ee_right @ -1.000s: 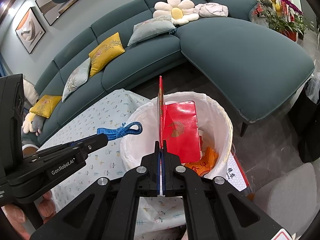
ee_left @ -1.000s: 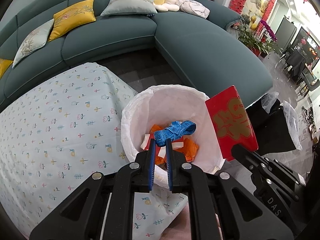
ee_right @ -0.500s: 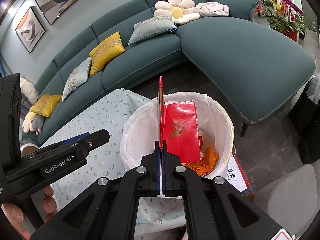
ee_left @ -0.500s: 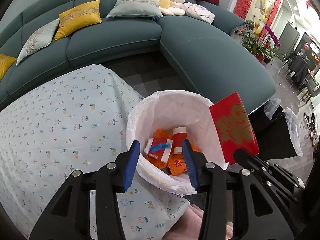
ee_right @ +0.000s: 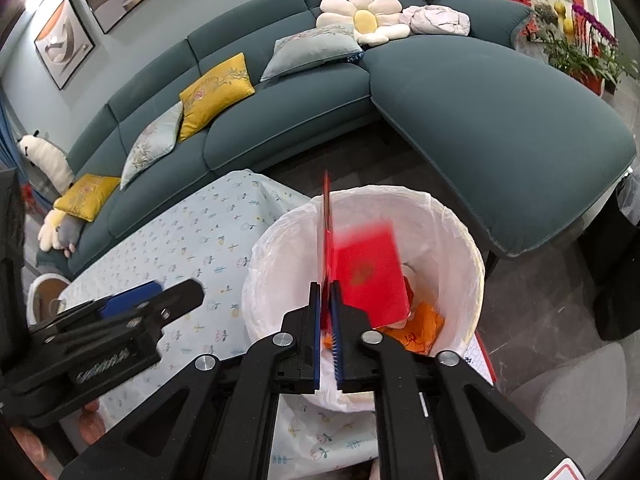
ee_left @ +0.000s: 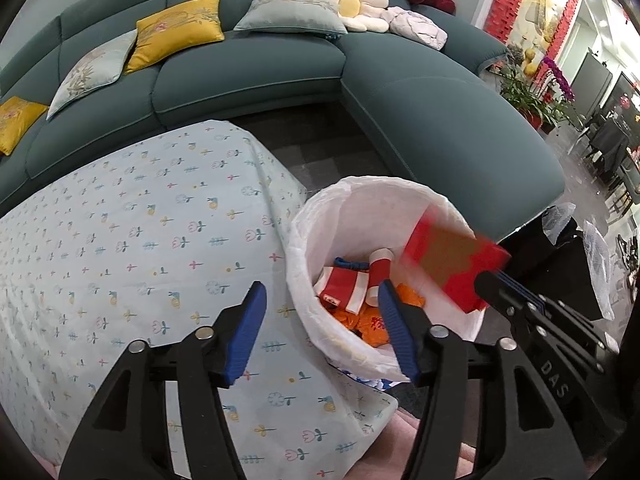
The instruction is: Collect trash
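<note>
A bin with a white liner (ee_left: 308, 236) stands beside the table; it holds orange scraps, red-and-white packaging (ee_left: 344, 284) and a blue tape (ee_left: 352, 264). My left gripper (ee_left: 320, 292) hangs open over the bin's near-left rim, its jaws still opening with nothing between them. In the right wrist view it (ee_right: 176, 300) sits low at the left. My right gripper (ee_right: 326, 288) is above the bin (ee_right: 460, 248), its jaws opening. A red envelope (ee_right: 370, 272) stands in the narrow gap, blurred. It (ee_left: 452, 268) tips down into the bin just off the right gripper (ee_left: 490, 282).
The table's flower-print cloth (ee_left: 140, 248) fills the left. A teal corner sofa (ee_left: 440, 120) with yellow and grey cushions curves behind the bin. A dark bag (ee_left: 568, 264) sits on the floor at right. A person's hand (ee_right: 24, 444) holds the left gripper.
The left gripper opened, the blue tape dropped into the bin, and the gripper drew left toward the table. The right jaws parted slightly and the red envelope tilted down toward the bin.
</note>
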`<action>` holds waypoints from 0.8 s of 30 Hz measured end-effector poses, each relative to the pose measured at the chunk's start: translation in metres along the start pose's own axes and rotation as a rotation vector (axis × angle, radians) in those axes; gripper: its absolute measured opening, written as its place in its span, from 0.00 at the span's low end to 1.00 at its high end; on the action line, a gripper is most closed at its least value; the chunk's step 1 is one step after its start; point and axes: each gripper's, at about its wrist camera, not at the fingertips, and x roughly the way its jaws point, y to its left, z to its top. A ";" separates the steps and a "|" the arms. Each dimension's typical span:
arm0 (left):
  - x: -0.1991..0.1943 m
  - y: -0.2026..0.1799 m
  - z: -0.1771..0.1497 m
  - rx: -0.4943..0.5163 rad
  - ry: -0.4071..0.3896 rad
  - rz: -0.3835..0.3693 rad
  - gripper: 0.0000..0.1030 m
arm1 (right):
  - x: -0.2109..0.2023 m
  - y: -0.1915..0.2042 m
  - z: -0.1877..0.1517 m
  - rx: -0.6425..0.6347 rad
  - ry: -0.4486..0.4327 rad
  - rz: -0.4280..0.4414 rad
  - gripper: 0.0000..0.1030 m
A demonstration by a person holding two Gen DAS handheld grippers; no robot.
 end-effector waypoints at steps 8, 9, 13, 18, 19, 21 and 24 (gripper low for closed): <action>-0.004 0.015 -0.009 -0.008 -0.001 0.037 0.63 | -0.003 0.010 -0.002 -0.020 0.011 -0.012 0.27; -0.004 0.016 -0.010 -0.009 -0.002 0.039 0.64 | -0.004 0.012 -0.003 -0.026 0.011 -0.020 0.29; -0.009 0.020 -0.016 -0.013 -0.003 0.045 0.66 | -0.013 0.022 -0.008 -0.055 0.006 -0.053 0.44; -0.017 0.024 -0.026 -0.013 -0.013 0.062 0.71 | -0.024 0.031 -0.020 -0.096 -0.006 -0.114 0.57; -0.018 0.025 -0.027 -0.014 -0.015 0.066 0.73 | -0.027 0.033 -0.024 -0.105 -0.007 -0.129 0.59; -0.022 0.027 -0.032 -0.011 -0.018 0.074 0.75 | -0.031 0.036 -0.029 -0.126 -0.010 -0.157 0.61; -0.025 0.029 -0.039 -0.006 -0.019 0.088 0.76 | -0.039 0.040 -0.040 -0.153 -0.018 -0.192 0.70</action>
